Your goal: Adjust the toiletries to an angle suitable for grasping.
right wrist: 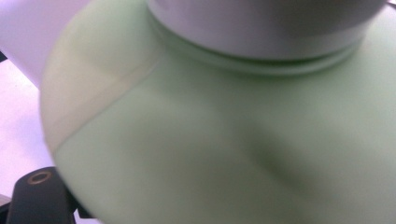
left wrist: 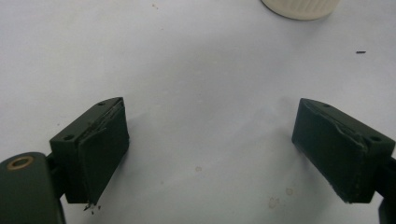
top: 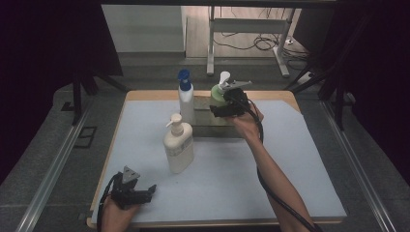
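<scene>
My right gripper (top: 223, 107) fingers clamp green bottle (top: 218, 95); tall pump top, may tip or slip on setdown. Left gripper (top: 145, 192) fingers open, idle on surface (top: 300, 183).

Wooden desk (top: 145, 94), light edge visible along far and left sides. Covered almost fully by a pale blue-grey mat (top: 232, 179). On the mat: cream pump bottle (top: 178, 144), upright, left of centre; behind it a white bottle with blue cap (top: 186, 99), upright, near the far edge. Just right of that, a low dark tray (top: 212, 129), carrying a green bottle with white pump (top: 220, 94). Small faint stains on the mat near the front left.
</scene>
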`<state>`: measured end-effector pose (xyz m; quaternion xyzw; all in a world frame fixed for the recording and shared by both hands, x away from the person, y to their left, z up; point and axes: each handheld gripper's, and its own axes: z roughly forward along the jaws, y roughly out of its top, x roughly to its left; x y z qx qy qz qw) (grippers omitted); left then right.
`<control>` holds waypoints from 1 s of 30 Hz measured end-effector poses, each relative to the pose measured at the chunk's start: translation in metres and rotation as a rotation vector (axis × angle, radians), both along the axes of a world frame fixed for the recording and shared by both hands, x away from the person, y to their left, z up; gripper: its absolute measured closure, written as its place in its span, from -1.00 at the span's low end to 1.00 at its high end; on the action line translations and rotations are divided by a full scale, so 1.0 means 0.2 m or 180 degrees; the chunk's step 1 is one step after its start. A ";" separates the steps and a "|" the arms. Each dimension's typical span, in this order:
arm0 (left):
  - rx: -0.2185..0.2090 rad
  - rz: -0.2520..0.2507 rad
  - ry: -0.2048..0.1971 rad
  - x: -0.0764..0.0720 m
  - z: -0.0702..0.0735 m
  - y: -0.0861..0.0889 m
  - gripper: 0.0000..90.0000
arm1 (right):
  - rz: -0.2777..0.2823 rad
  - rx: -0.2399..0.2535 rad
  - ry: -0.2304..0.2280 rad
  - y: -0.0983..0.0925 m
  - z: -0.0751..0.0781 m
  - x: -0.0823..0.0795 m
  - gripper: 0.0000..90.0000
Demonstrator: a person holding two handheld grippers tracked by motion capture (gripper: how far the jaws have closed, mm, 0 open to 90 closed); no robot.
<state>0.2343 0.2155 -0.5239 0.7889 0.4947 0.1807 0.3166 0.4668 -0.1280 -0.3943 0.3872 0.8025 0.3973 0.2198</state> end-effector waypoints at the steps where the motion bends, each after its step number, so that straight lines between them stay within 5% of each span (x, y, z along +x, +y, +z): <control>1: 0.0000 0.0000 -0.0001 0.00 0.00 0.00 -0.76 | 0.0002 -0.0004 0.0015 0.00 -0.01 0.00 -0.73; 15: -0.0002 0.0000 -0.0002 0.00 0.00 0.00 -0.76 | -0.0022 -0.0013 0.0145 0.00 -0.12 0.03 -0.74; 30: -0.0001 0.0001 -0.0002 0.00 0.00 0.00 -0.76 | 0.0007 0.0075 0.0127 -0.01 -0.13 0.05 -0.75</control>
